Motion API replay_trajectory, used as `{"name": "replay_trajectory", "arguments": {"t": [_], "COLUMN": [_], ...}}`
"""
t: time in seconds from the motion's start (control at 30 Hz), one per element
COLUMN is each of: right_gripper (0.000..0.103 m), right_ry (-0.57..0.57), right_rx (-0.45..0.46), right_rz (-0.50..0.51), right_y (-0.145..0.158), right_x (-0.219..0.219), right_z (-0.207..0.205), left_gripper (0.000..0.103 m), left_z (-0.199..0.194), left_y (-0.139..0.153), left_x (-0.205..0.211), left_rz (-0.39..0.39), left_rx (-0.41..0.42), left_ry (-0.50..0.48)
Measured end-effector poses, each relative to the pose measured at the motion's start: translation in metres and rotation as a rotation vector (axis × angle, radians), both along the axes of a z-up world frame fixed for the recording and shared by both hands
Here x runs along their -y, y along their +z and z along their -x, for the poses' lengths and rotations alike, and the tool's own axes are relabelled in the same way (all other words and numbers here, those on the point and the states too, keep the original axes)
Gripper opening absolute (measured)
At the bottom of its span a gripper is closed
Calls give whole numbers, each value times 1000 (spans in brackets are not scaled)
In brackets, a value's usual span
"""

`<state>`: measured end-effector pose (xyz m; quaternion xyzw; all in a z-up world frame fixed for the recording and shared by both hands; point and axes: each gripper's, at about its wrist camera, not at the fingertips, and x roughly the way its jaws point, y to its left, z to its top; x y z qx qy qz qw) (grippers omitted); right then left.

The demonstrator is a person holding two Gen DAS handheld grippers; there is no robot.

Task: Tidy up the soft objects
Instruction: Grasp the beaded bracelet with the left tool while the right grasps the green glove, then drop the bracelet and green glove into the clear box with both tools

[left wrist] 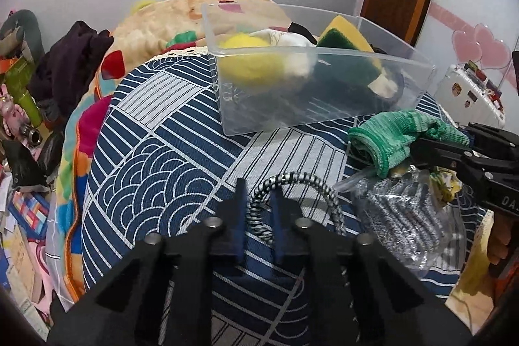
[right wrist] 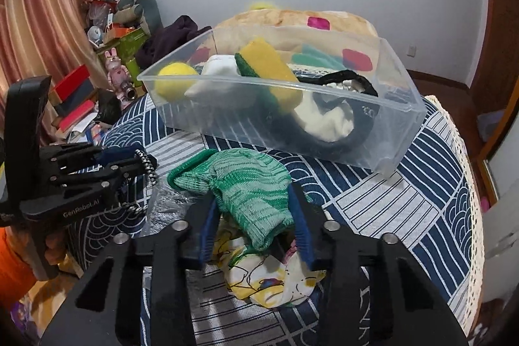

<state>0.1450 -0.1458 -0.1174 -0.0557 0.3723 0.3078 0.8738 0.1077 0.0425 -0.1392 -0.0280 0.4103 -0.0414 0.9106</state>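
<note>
A clear plastic bin stands on the patterned blue cloth and holds a yellow ball, a yellow-green sponge and white and black soft items. My left gripper is shut on a black-and-white braided cord. My right gripper is shut on a green knit glove, held just in front of the bin. A patterned white-yellow cloth lies under the glove.
A silvery mesh item in a clear bag lies right of the cord. A colourful blanket and dark clothes lie behind the cloth. Books and toys crowd the left. A white suitcase stands at right.
</note>
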Motion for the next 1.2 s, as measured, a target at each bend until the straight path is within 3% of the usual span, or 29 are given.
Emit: {"name": "replay_trajectory", "arguments": {"t": [0.17, 0.6, 0.93, 1.2], "right_gripper": [26, 26, 26, 26], "right_ry": [-7, -65, -127, -189], "right_rx": [18, 125, 217, 241], "right_rz": [-23, -94, -144, -118], "right_y": [7, 45, 74, 79], "right_x": [7, 26, 34, 29], "right_z": [2, 7, -6, -33], "left_gripper": [9, 8, 8, 8], "left_z": [6, 2, -31, -71], "left_y": [8, 60, 88, 84], "left_x": [-1, -5, -4, -6], "left_rz": [12, 48, 23, 9], "left_rx": [19, 144, 222, 198], "left_ry": [-2, 9, 56, 92]}}
